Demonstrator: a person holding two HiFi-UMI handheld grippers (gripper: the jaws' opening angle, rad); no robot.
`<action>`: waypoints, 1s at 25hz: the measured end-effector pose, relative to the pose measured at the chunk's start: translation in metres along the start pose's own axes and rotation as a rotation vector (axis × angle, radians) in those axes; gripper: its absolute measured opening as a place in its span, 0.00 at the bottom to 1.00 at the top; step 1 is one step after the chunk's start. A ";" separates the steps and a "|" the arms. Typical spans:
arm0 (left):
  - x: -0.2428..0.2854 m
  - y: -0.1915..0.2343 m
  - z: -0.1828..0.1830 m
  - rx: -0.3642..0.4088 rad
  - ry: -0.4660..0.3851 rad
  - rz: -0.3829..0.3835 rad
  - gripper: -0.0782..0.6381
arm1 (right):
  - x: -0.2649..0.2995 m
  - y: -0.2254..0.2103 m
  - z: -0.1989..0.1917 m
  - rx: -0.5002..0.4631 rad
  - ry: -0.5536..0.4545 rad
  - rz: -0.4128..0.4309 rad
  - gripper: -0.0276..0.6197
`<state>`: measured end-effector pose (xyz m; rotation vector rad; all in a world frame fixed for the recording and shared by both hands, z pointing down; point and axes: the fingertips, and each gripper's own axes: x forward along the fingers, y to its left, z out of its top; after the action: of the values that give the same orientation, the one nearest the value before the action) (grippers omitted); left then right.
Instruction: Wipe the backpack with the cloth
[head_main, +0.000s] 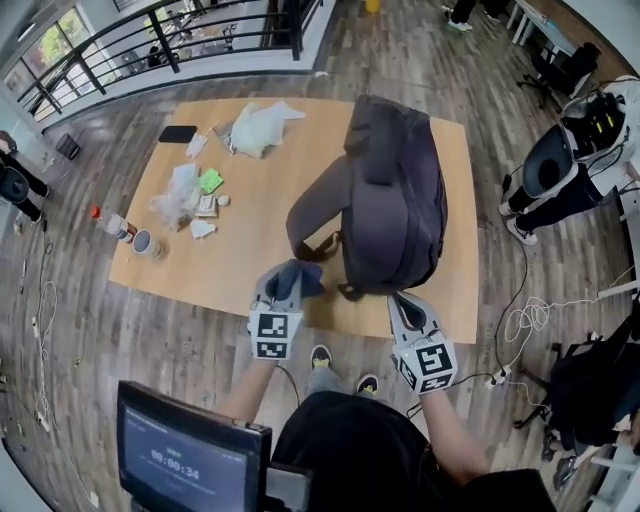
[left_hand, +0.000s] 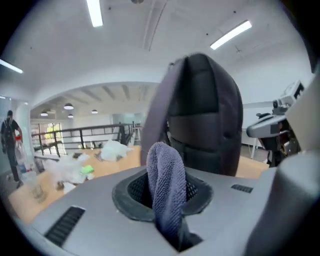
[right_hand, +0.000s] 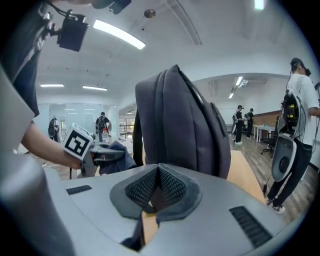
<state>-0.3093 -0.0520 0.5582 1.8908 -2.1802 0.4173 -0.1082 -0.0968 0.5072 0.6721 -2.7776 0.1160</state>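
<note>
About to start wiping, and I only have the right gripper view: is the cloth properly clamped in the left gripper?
Observer: Yes. In the left gripper view the cloth stands pinched between the fingers of the left gripper.
Operator: Where's the table clutter?
Observer: Head view: plastic bags, a phone and a bottle lie on the person's left side of the table, apart from the backpack.

Only legible txt: timer-style digits on small screen (head_main: 192, 457), lower left of head view, approx. "00:00:34", 1st digits blurry. Line above it too small to read.
</note>
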 end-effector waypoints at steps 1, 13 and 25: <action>-0.007 0.032 0.021 0.022 -0.039 0.022 0.21 | -0.001 0.000 0.011 0.008 -0.024 -0.006 0.06; 0.098 0.101 0.306 0.329 -0.486 -0.390 0.21 | -0.010 0.018 0.104 -0.033 -0.166 -0.140 0.27; 0.278 0.052 0.377 0.277 -0.374 -0.404 0.21 | 0.011 0.015 0.138 -0.178 -0.117 -0.334 0.53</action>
<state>-0.3945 -0.4369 0.2998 2.6774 -1.9367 0.3186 -0.1592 -0.1084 0.3779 1.1103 -2.6932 -0.2420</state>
